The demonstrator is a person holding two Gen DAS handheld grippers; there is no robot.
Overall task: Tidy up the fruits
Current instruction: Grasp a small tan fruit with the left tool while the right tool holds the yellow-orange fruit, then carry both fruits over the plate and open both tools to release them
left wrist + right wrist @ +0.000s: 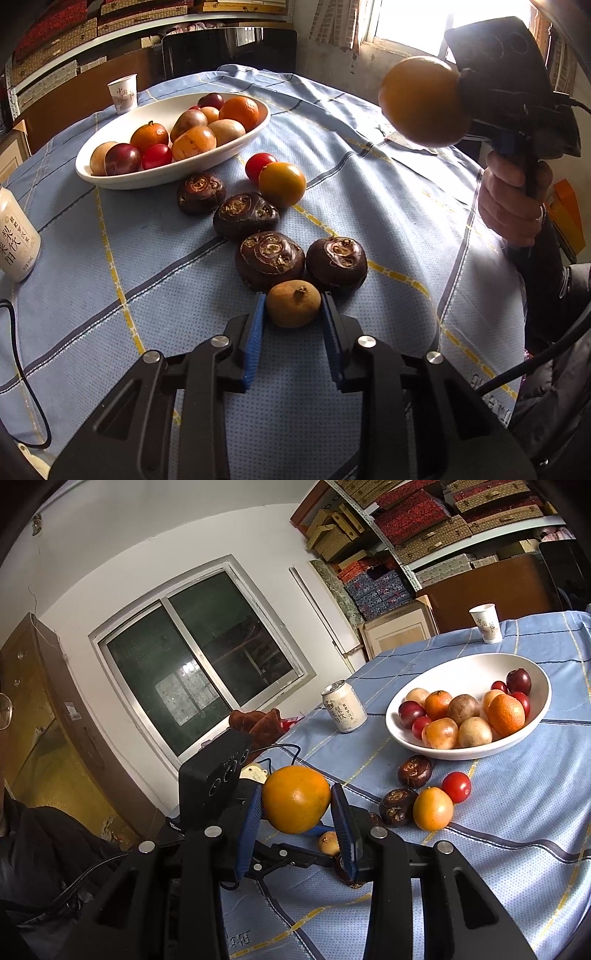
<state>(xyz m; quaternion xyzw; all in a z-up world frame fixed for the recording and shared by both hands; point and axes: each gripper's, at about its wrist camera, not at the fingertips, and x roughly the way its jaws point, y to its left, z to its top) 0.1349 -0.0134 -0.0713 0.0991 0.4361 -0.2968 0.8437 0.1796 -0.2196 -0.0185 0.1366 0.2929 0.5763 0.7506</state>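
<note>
My left gripper (293,302) stands low over the table with its blue pads on either side of a small brown longan (293,303); the pads look close to it but a thin gap shows on the left. My right gripper (297,805) is shut on a large orange fruit (295,799) and holds it in the air above the table; it also shows in the left wrist view (424,101). A white oval bowl (110,177) holds several fruits. On the cloth lie several dark water chestnuts (269,258), a yellow-orange fruit (282,182) and a red tomato (260,166).
A drink can (343,707) stands at the table's left side, and a paper cup (123,92) stands behind the bowl. A black cable (22,369) runs over the cloth at the left. The blue checked tablecloth (388,221) covers the table.
</note>
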